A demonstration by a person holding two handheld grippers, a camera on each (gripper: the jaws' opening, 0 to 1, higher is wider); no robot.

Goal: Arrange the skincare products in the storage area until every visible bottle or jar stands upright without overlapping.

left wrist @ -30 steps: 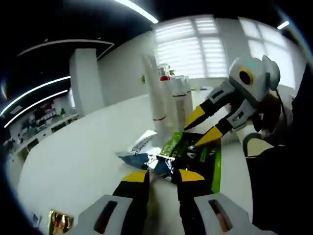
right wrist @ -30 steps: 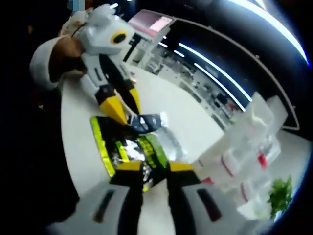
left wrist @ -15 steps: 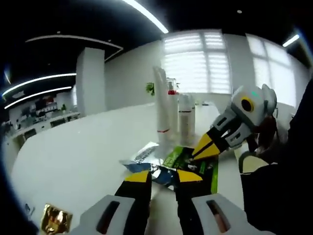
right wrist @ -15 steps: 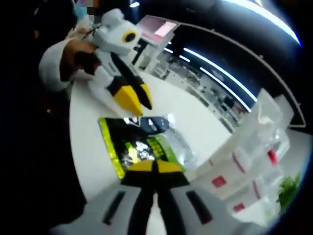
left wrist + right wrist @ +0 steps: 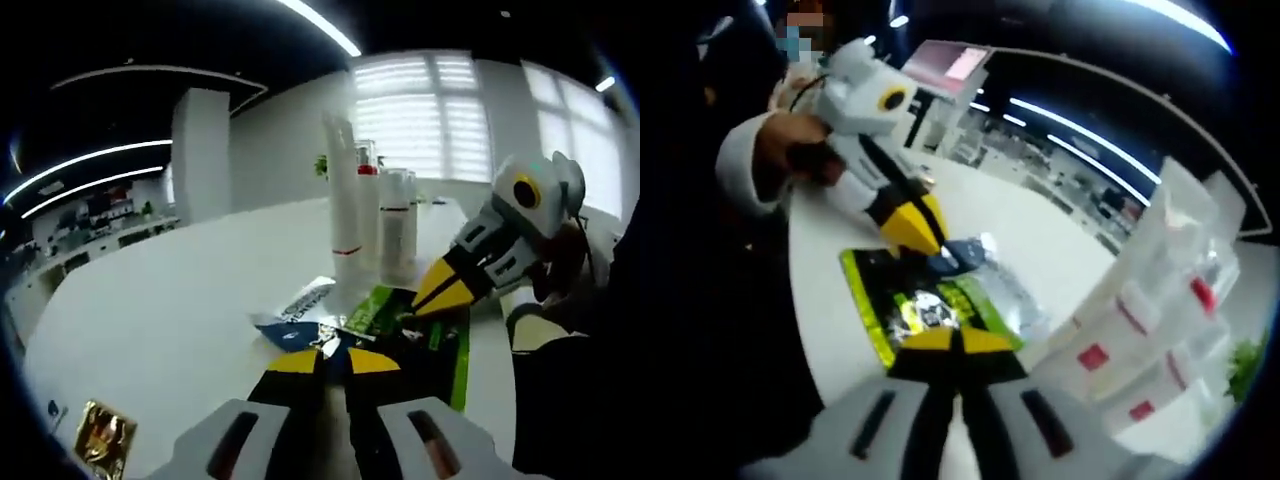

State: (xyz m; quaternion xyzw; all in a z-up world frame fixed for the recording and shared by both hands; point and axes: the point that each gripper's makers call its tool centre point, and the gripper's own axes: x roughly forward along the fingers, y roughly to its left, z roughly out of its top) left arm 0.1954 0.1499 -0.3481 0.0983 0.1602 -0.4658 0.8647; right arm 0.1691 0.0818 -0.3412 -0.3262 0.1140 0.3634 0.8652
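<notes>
On the white bench [image 5: 170,320], a cluster of tall white bottles [image 5: 372,225] stands upright well in from the near edge. Nearer that edge lies a green sachet [image 5: 925,305] flat, with a blue one [image 5: 300,335] overlapping it. Left tongs [image 5: 333,362] come in low with tips pressed together over the blue sachet; right tongs [image 5: 955,341] too, pinching the green sachet's edge. A gold packet [image 5: 100,437] sits apart.

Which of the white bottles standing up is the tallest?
The slim white tube with the red band, leftmost of the standing group in the left gripper view; it rises above its neighbours.
</notes>
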